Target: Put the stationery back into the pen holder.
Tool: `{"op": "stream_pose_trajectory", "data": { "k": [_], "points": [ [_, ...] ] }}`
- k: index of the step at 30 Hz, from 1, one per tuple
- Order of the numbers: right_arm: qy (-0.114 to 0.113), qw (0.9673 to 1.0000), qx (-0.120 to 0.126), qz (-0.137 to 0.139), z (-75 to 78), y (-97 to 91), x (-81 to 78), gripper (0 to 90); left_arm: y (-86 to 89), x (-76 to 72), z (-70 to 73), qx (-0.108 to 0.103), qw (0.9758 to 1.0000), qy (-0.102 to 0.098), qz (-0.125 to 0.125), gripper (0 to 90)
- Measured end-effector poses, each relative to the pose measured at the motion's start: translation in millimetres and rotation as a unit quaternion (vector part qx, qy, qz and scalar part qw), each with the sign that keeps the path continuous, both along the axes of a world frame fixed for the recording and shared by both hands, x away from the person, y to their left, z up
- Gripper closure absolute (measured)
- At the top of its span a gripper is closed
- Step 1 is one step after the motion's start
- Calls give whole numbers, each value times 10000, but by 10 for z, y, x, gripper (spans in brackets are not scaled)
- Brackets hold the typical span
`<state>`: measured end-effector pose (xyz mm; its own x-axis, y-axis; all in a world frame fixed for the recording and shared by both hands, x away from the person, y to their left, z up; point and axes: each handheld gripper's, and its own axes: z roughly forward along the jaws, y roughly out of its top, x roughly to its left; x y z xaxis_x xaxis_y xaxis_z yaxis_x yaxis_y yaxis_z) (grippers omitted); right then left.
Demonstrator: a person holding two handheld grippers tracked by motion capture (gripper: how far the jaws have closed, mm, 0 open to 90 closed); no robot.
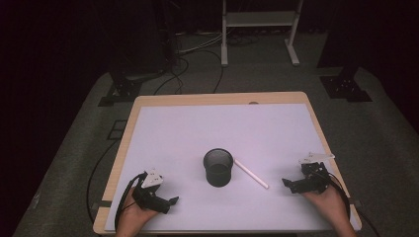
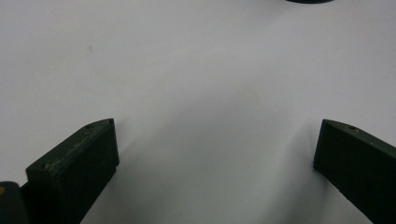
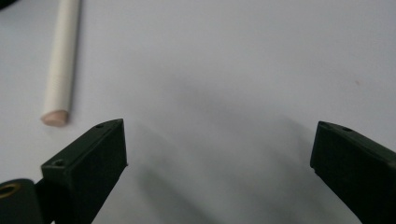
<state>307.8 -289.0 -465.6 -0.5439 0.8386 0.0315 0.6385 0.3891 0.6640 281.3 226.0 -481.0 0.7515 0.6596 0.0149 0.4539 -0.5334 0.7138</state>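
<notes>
A black mesh cup [image 1: 218, 167] stands upright in the middle of the white table sheet [image 1: 197, 133]. A white stick [image 1: 251, 173] lies flat on the sheet just right of the cup, slanting toward the front right. My left gripper [image 1: 173, 200] rests low at the front left, open, nothing between its jaws. My right gripper [image 1: 285, 182] sits at the front right, open and empty, a short way right of the stick's near end. In the right gripper view the stick [image 3: 61, 60] lies ahead and left of the left jaw. The left gripper view catches the cup's base [image 2: 309, 1] at the top edge.
The wooden table edge [image 1: 217, 98] frames the white sheet. Beyond the table, a white metal stand [image 1: 257, 29] and black cables [image 1: 178, 74] lie on the grey floor. Dark equipment bases [image 1: 346, 86] stand at the back right.
</notes>
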Motion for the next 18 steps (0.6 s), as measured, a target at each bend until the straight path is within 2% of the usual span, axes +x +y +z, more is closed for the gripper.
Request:
{"op": "stream_pose_trajectory", "data": {
  "k": [9,12,18],
  "points": [
    [-106,9999,-5,129,203,116,2,32,0,1,0,-5,10000,9,1,0],
    [-176,9997,-37,190,333,165,13,32,1,3,1,4,10000,10,-2,0],
    [-168,9995,-92,261,439,260,22,34,1,0,-1,-1,10000,5,0,0]
  ]
}}
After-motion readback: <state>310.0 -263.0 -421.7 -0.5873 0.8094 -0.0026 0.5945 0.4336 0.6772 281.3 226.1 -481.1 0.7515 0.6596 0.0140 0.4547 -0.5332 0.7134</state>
